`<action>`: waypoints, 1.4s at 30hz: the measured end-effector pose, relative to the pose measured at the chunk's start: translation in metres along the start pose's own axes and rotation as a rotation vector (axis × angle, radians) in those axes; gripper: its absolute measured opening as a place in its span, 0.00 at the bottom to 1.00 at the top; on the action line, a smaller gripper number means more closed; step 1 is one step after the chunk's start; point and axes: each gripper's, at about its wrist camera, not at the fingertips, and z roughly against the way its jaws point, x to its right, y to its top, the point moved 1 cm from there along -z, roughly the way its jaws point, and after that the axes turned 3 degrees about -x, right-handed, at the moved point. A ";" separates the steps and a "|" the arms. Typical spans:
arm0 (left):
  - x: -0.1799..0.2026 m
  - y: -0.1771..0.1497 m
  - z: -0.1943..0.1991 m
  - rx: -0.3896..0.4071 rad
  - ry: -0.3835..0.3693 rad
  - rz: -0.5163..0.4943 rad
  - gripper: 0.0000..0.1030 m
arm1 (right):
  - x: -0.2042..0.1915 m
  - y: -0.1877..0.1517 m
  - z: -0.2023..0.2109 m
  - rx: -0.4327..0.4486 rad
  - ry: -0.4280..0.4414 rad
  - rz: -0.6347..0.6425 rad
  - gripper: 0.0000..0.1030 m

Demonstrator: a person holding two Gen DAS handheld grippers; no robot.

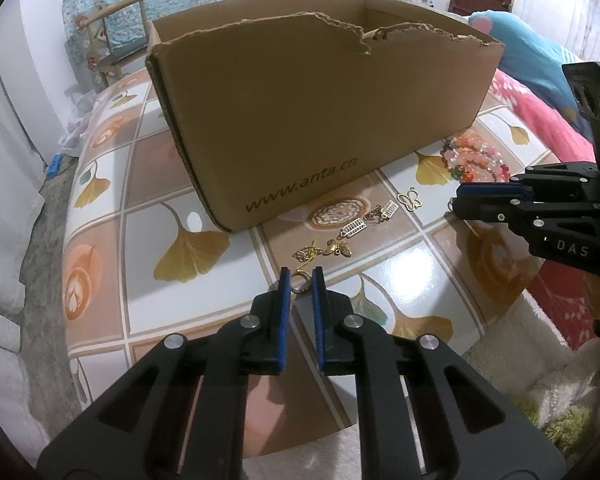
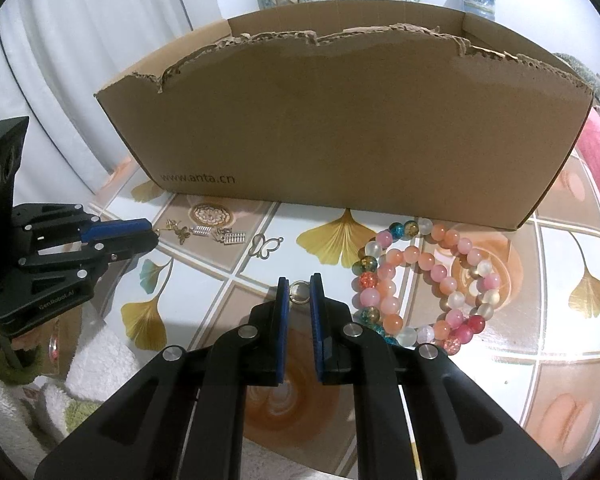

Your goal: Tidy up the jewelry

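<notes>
left hand-held gripper (image 1: 301,276) clamps gold ring (image 1: 300,282) | cardboard box (image 1: 316,120) behind | charms (image 1: 340,247) between

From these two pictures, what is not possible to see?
- Inside of the cardboard box: both views, its near wall hides it.
- Gold charms: both views, too small to read their shapes.
- Bead bracelets: partly behind the right hand-held gripper; in the left view it covers their edge.

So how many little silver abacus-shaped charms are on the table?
2. One silver abacus-shaped charm lies by the gold bee charm, the other near the butterfly-outline charm. The cardboard box may hide more.
</notes>
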 end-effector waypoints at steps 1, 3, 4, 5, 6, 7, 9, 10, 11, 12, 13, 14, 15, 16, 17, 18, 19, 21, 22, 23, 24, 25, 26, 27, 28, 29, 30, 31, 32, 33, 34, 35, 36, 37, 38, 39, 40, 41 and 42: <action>0.000 0.000 0.000 0.002 0.000 0.000 0.09 | 0.000 0.000 0.000 0.000 0.000 0.000 0.10; 0.000 -0.001 0.000 0.006 0.001 0.000 0.09 | 0.000 0.000 0.000 -0.001 0.001 0.000 0.10; 0.001 -0.001 0.001 0.008 0.002 -0.002 0.09 | 0.000 0.000 0.000 -0.001 0.002 -0.001 0.10; 0.001 -0.001 0.001 0.010 0.002 -0.002 0.08 | 0.000 0.000 0.000 0.000 0.003 -0.002 0.10; 0.001 -0.001 0.002 0.014 0.000 -0.002 0.01 | 0.000 0.000 0.000 0.000 0.004 -0.003 0.10; 0.001 -0.002 0.002 0.016 -0.006 0.001 0.00 | 0.000 0.000 0.000 0.000 0.005 -0.005 0.10; 0.001 -0.003 0.002 0.012 -0.004 0.004 0.00 | 0.001 0.000 0.000 0.000 0.009 -0.008 0.10; 0.001 -0.003 0.002 0.012 -0.003 0.004 0.00 | 0.001 0.001 0.000 0.000 0.010 -0.009 0.10; 0.001 -0.003 0.003 0.010 -0.005 0.004 0.00 | 0.001 0.001 0.000 0.000 0.010 -0.008 0.10; 0.001 -0.003 0.003 0.008 -0.006 0.007 0.00 | 0.000 0.001 0.000 0.000 0.009 -0.007 0.10; 0.000 -0.002 0.003 0.006 -0.010 0.011 0.00 | 0.000 0.001 0.000 0.000 0.009 -0.008 0.10; -0.001 -0.002 0.004 0.006 -0.016 0.013 0.00 | 0.000 0.001 0.000 0.000 0.009 -0.008 0.10; -0.001 -0.002 0.005 0.009 -0.019 0.011 0.00 | 0.000 0.001 0.000 0.000 0.009 -0.009 0.10; 0.000 -0.002 0.005 0.009 -0.022 0.005 0.02 | 0.000 0.001 0.000 0.000 0.009 -0.009 0.10; 0.001 -0.002 0.006 0.007 -0.024 0.000 0.04 | 0.000 0.001 0.000 0.000 0.009 -0.009 0.10; 0.001 -0.002 0.006 0.008 -0.022 -0.005 0.09 | 0.000 0.001 0.000 0.000 0.009 -0.009 0.10; 0.002 -0.003 0.007 0.009 -0.018 -0.011 0.13 | 0.000 0.001 0.000 0.000 0.010 -0.008 0.10; 0.002 -0.003 0.008 0.012 -0.019 -0.017 0.14 | 0.000 0.001 0.000 0.000 0.010 -0.009 0.10; 0.001 -0.003 0.009 0.016 -0.020 -0.018 0.14 | 0.000 0.001 0.000 0.000 0.010 -0.008 0.10; 0.000 -0.002 0.010 0.019 -0.021 -0.016 0.14 | 0.000 0.001 0.000 0.000 0.009 -0.008 0.10; -0.001 -0.002 0.010 0.020 -0.020 -0.014 0.14 | 0.000 0.001 0.000 0.000 0.009 -0.008 0.10; -0.003 -0.002 0.010 0.020 -0.016 -0.010 0.14 | 0.000 0.001 0.000 0.001 0.010 -0.008 0.10; -0.004 -0.001 0.009 0.019 -0.013 -0.006 0.14 | 0.000 0.001 0.000 0.001 0.010 -0.009 0.10; -0.006 -0.001 0.008 0.017 -0.011 -0.004 0.14 | 0.000 0.001 0.000 0.001 0.010 -0.008 0.10; -0.007 -0.001 0.006 0.014 -0.009 -0.003 0.14 | -0.001 0.001 0.000 0.001 0.011 -0.008 0.10; -0.007 -0.001 0.005 0.008 -0.007 -0.003 0.14 | -0.001 0.001 0.000 0.001 0.010 -0.009 0.10; -0.008 -0.001 0.003 0.001 -0.007 -0.003 0.14 | -0.001 0.002 0.000 0.001 0.011 -0.009 0.10; -0.009 -0.001 0.002 -0.002 -0.011 -0.003 0.14 | -0.001 0.002 0.000 0.001 0.010 -0.009 0.10; -0.009 0.000 0.002 -0.003 -0.015 -0.003 0.14 | 0.000 0.002 0.000 0.001 0.010 -0.008 0.10; -0.009 0.000 0.002 -0.007 -0.024 -0.003 0.14 | 0.000 0.001 0.000 0.001 0.010 -0.009 0.10; -0.008 0.000 0.002 -0.011 -0.027 -0.003 0.14 | 0.000 0.001 0.000 0.001 0.010 -0.009 0.10; -0.007 0.000 0.001 -0.013 -0.026 -0.005 0.14 | 0.000 0.001 0.000 0.002 0.010 -0.009 0.10; -0.007 0.000 0.001 -0.014 -0.024 -0.008 0.14 | 0.000 0.001 0.000 0.002 0.010 -0.008 0.10; -0.006 0.000 0.001 -0.016 -0.025 -0.010 0.14 | 0.000 0.001 0.000 0.002 0.010 -0.008 0.10; -0.006 0.000 0.002 -0.017 -0.027 -0.009 0.14 | 0.000 0.001 0.000 0.002 0.010 -0.008 0.10; -0.006 0.000 0.001 -0.017 -0.027 -0.008 0.14 | 0.000 0.001 0.000 0.001 0.011 -0.007 0.10; -0.006 0.000 0.001 -0.019 -0.027 -0.003 0.14 | 0.000 0.001 0.000 0.001 0.011 -0.007 0.10; -0.006 0.000 0.001 -0.021 -0.029 0.001 0.14 | 0.000 0.001 0.000 0.001 0.011 -0.007 0.10; -0.006 0.001 0.002 -0.021 -0.033 0.004 0.14 | 0.000 0.001 0.000 0.001 0.010 -0.008 0.10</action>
